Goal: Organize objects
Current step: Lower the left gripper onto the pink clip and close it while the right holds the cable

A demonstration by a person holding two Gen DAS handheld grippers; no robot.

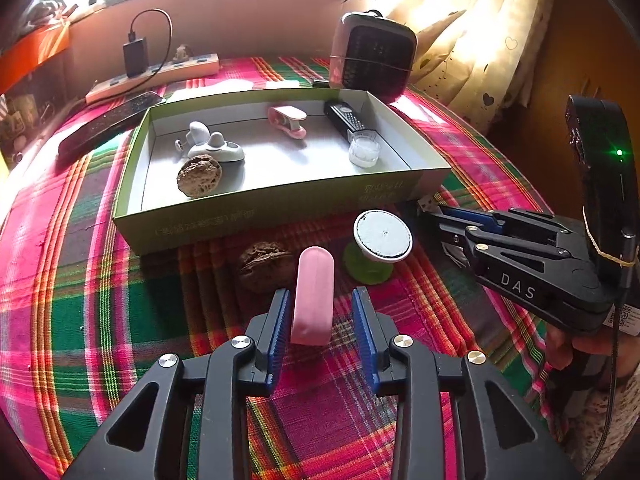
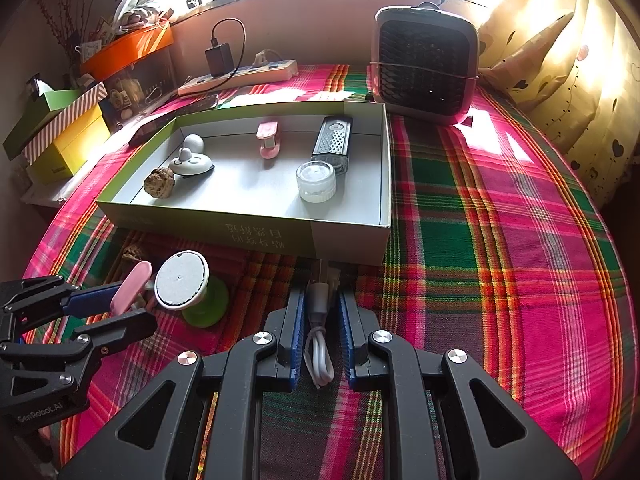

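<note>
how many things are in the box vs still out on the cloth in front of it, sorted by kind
In the box:
walnut: 1
white duck toy: 1
pink clip: 1
black grater-like tool: 1
clear jar: 1

On the cloth:
walnut: 1
pink capsule-shaped piece: 1
green-based round disc: 1
white cable: 1

Total: 9
</note>
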